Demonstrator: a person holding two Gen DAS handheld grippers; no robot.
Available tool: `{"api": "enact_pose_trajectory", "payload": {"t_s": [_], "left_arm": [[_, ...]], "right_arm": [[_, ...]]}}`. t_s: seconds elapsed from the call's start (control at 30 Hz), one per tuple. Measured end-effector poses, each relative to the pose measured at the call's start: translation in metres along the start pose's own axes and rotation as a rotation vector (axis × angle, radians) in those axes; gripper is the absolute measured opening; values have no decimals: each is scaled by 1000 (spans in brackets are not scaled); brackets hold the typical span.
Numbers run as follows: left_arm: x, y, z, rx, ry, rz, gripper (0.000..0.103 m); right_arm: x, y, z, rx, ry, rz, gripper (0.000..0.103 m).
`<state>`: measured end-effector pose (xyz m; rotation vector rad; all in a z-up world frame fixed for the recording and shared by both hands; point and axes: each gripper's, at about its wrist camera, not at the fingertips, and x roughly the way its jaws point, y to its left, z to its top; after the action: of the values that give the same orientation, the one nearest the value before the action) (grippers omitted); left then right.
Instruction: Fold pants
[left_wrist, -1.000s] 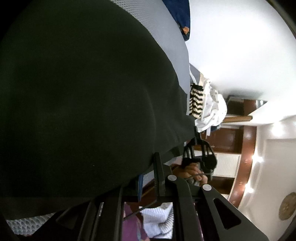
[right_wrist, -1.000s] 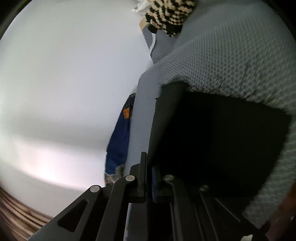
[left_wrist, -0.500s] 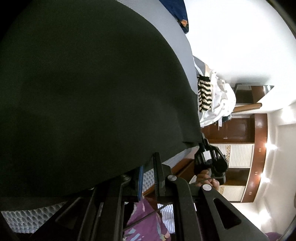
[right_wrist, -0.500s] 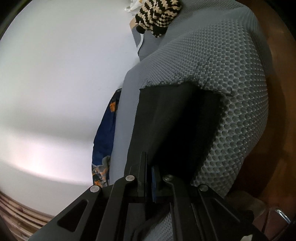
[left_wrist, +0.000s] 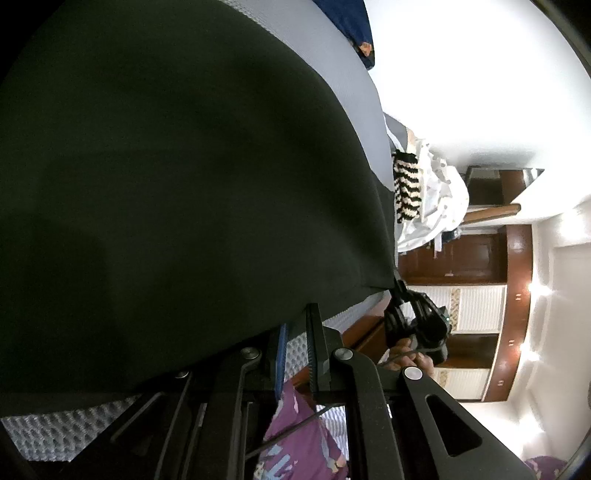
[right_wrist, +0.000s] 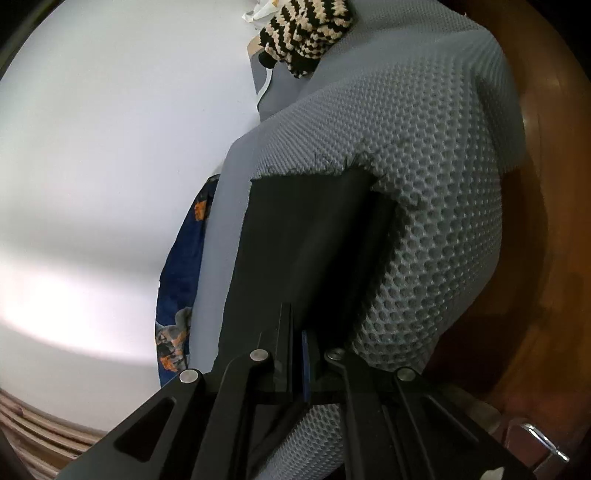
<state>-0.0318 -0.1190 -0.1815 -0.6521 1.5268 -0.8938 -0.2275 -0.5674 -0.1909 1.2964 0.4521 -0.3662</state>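
Note:
The black pants (left_wrist: 177, 192) lie spread over the grey textured mattress (left_wrist: 354, 85) and fill most of the left wrist view. My left gripper (left_wrist: 297, 325) sits at the pants' near edge with a narrow gap between its jaws, and the grey mattress shows through that gap. My right gripper (right_wrist: 297, 325) is shut on the black pants (right_wrist: 306, 236), pinching their near edge. It also shows in the left wrist view (left_wrist: 397, 291), held at the pants' far corner.
A black-and-beige striped knit (right_wrist: 306, 33) and white clothes (left_wrist: 439, 199) lie at the mattress end. A blue patterned cloth (right_wrist: 181, 280) lies along the white wall. Dark wooden furniture (left_wrist: 472, 254) and a wooden bed frame (right_wrist: 546, 258) border the mattress.
My right gripper has pulled back, drawing the pants' edge with it, so more grey mattress shows. My left gripper's jaws have parted a little, and the pants' edge is no longer between them.

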Motion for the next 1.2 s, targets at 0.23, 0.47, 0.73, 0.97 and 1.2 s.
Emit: {"api": "enact_pose_trajectory", "payload": {"t_s": [0.23,0.47,0.73,0.97,1.2], "left_arm": [[-6,0,-7,29,17,-8,9],[-21,-9,-16,77,43,-54,9],[-83,-24,-25,144,-123,14,16],[-142,-6,-31,101,-342,179,16],[-168,19,-45,69,-405,247,40]], "right_arm": [[-2,0,2,-22,-9,-58,5],[-9,-1,9,-13,4,-99,14],[-16,62,-68,-46,267,164,17],[63,64,-146,122,538,254,17],[79,55,-155,115,521,168,17]]}}
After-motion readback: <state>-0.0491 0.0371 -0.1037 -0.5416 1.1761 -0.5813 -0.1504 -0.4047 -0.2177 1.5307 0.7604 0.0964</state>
